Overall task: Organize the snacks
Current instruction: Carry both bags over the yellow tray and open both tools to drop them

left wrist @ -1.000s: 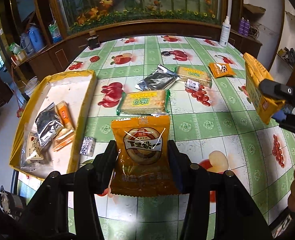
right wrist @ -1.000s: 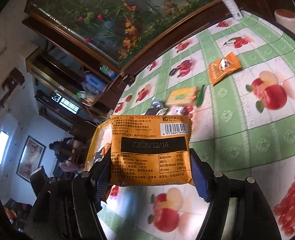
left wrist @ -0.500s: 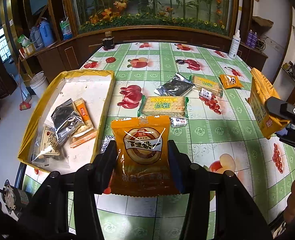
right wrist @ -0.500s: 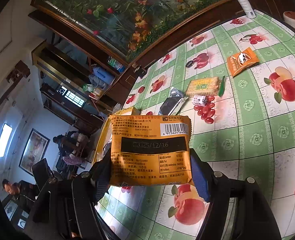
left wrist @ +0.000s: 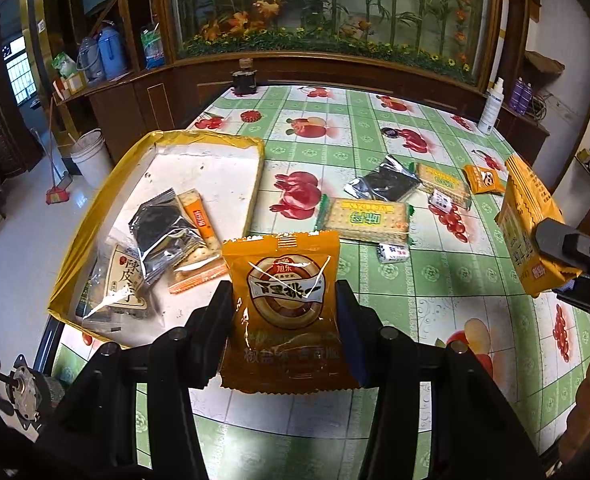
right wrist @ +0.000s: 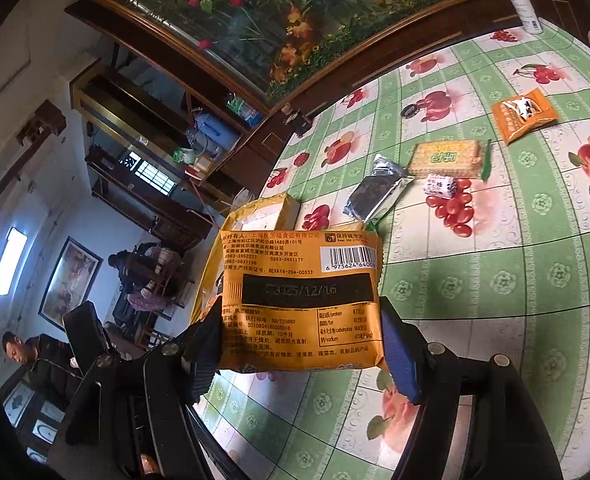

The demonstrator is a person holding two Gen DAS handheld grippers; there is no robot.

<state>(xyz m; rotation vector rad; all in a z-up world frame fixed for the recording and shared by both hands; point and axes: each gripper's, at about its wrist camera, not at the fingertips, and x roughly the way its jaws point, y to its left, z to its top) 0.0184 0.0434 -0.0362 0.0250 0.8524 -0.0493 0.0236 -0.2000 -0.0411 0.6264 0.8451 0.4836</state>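
Both wrist views have swung since the earlier frames: in the left view the yellow-rimmed tray (left wrist: 159,184) now sits nearer frame centre, more floor showing at left; in the right view more table shows at right.

Left gripper (left wrist: 285,312) pinches an orange snack packet (left wrist: 285,300) upright betw. its pads, low centre, above the table's near edge; tray rim just left of it, loose wrappers inside; bare green tablecloth (left wrist: 435,280) to the right is open room.

Right gripper (right wrist: 301,344) clamps a second orange packet (right wrist: 301,300), barcode side facing cam; tray corner (right wrist: 267,210) peeks behind it, prob. close but hard to judge w/ fisheye; cracker pack (right wrist: 447,158), silver pouch (right wrist: 379,190) and small orange bag (right wrist: 523,114) lie upper right, well apart.
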